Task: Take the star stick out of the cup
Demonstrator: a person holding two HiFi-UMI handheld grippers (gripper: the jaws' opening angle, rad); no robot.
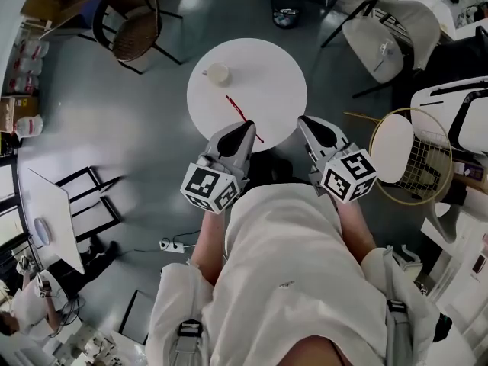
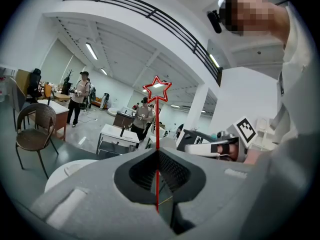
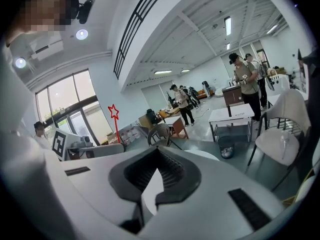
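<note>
Pinching the star stick [image 2: 157, 129] low on its shaft, the left hand-held gripper [image 2: 157, 150] has its jaws clamped together on it, and the red star stands upright above them. Beside it, the right hand-held gripper [image 3: 158, 149] is closed on nothing. Beyond both, the cup [image 1: 217, 73] sits on the round white counter [image 1: 274, 67], well apart from the stick, so the taking-out looks done. What remains, I judge, is to carry the stick clear and lay it down without loosening the grip early.
</note>
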